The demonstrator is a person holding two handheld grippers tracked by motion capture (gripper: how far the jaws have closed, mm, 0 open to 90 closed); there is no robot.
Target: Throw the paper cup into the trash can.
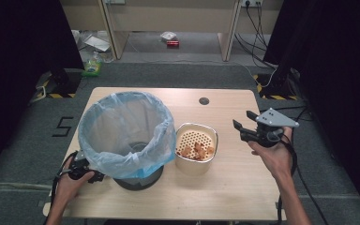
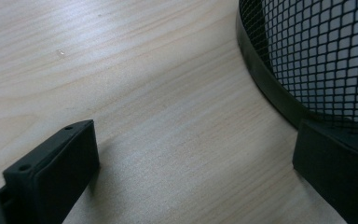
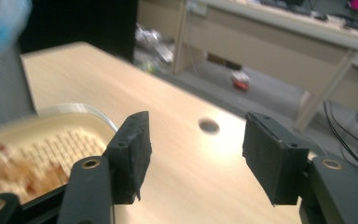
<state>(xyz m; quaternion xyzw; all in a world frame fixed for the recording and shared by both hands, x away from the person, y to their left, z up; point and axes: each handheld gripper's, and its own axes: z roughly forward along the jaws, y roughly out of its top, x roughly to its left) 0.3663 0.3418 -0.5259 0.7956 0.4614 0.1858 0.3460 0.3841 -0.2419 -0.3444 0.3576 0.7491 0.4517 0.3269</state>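
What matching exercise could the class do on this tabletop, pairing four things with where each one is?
Column one:
1. mesh bin
2. cream strainer basket
3. right gripper
4. cable hole

Column two:
a. held up above the table's right part, jaws open
b. near the table's far edge
c. at the table's left, lined with a blue bag
d. just right of the bin, with orange-brown scraps in it

Pairs: 1-c, 2-d, 3-a, 4-b
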